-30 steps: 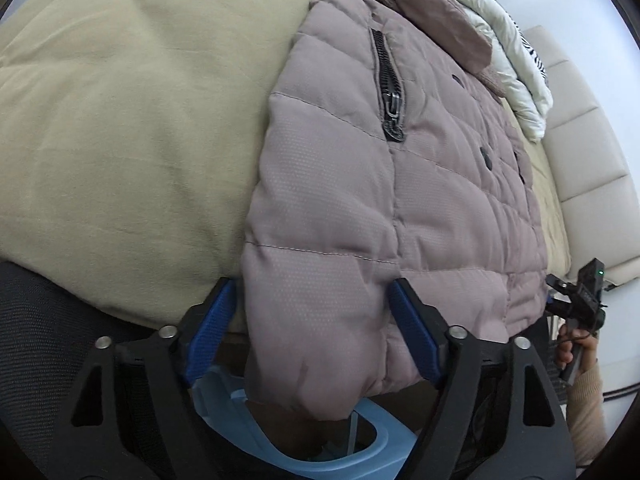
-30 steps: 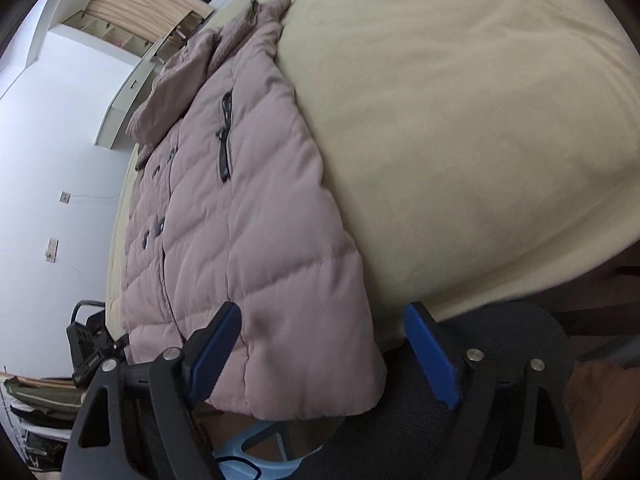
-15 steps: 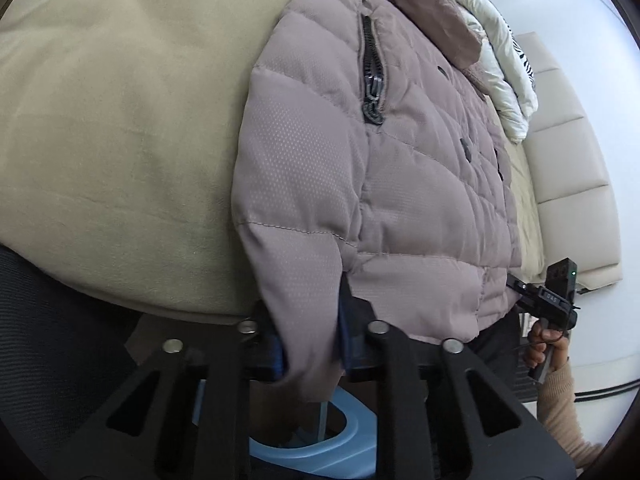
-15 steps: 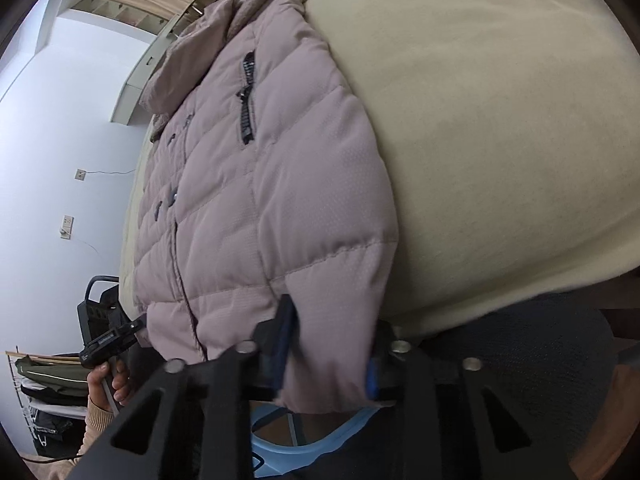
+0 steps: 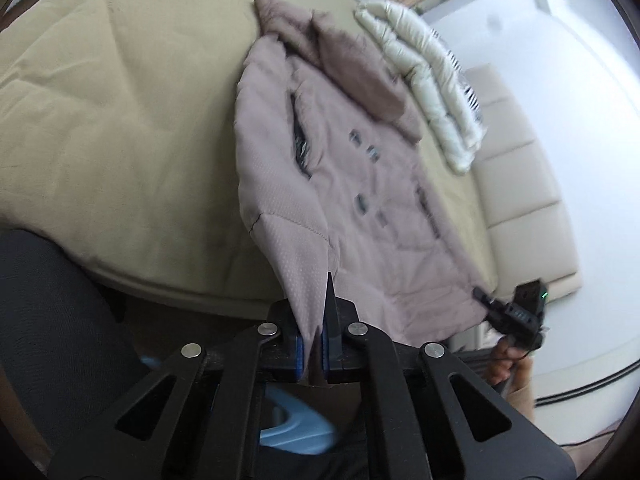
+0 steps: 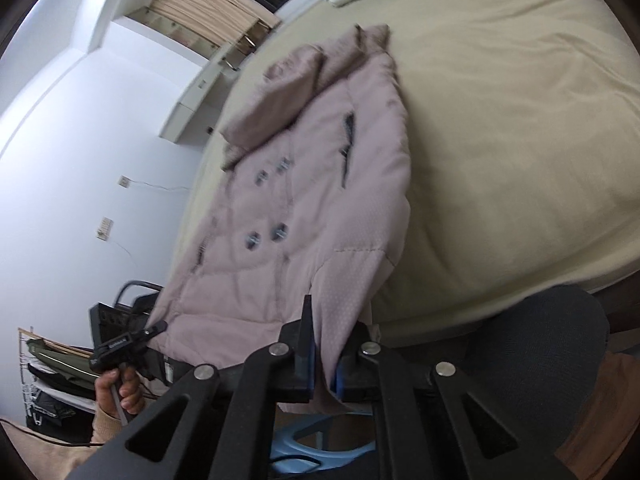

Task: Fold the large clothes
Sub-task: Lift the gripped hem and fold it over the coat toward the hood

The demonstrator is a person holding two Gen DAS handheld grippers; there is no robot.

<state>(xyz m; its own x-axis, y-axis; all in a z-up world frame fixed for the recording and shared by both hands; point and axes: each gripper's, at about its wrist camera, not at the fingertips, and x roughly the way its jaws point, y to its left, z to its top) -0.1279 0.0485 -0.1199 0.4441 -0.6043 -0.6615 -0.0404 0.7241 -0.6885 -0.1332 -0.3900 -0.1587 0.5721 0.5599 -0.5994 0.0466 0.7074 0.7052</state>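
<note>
We hold a mauve puffer coat [image 5: 340,184] by its hem, one bottom corner in each of our tongs. The left tongs [image 5: 313,344] are pressed together on a fold of the quilted fabric, which rises in a taut ridge from between the blue pads [image 5: 325,340]. The right tongs [image 6: 323,360] pinch the opposite bottom corner in the same way, the cloth running up from between their jaws.

The coat lies front-up on the bed [image 5: 100,128], which is covered with a pale olive sheet. Its hem reaches the near edge of the mattress and its collar [image 6: 272,108] points away from us toward the far side. Two columns of dark buttons [image 6: 266,236] run down the front, and a dark zipped pocket [image 6: 347,148] sits near the side edge. Both views are slightly blurred across the coat.

Beyond the collar, a cream quilted garment or duvet [image 5: 424,80] is bunched on the bed, apart from the coat. A padded beige headboard [image 5: 520,200] stands along one side of the bed. In the left view, the other gripper [image 5: 516,312] shows at the far hem corner, with the hand [image 5: 508,368] holding it just below. The right view shows the same arrangement mirrored, the hand [image 6: 118,392] gripping its handle. A light blue plastic stool [image 6: 320,448] sits under the tongs, and a dark mesh chair [image 6: 528,360] is beside the bed edge.
</note>
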